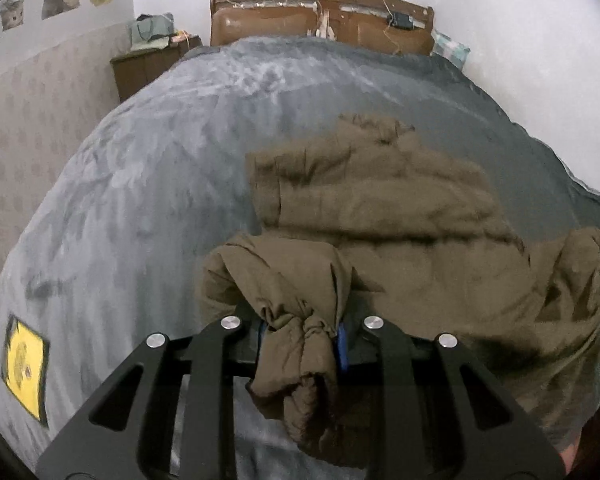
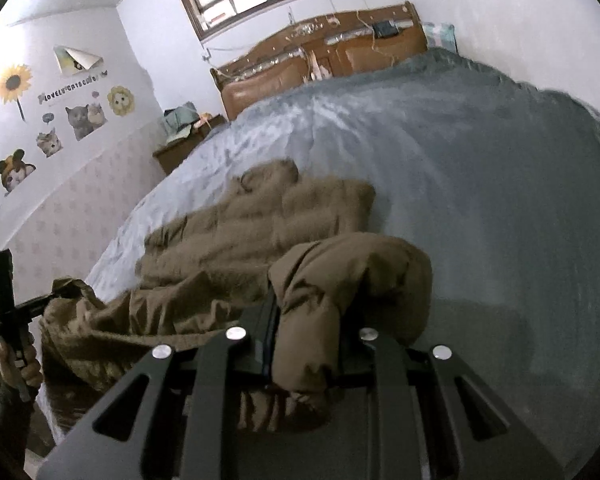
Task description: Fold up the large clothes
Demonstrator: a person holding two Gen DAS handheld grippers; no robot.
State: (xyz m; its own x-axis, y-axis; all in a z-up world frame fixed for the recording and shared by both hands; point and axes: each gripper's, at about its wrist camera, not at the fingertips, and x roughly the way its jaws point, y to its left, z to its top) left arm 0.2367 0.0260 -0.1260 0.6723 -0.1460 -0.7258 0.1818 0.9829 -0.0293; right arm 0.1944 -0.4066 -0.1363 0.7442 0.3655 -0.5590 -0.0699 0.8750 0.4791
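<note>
Bunched brown cloth fills both my jaws, left gripper (image 1: pixel 302 334) and right gripper (image 2: pixel 306 346) each clamped on the jacket (image 1: pixel 380 200) lying toward the bed's (image 1: pixel 140 160) near edge; puffy padding could slip free if lifted unevenly.

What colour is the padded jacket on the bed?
Olive brown; the jacket shows best in the left wrist view.
</note>
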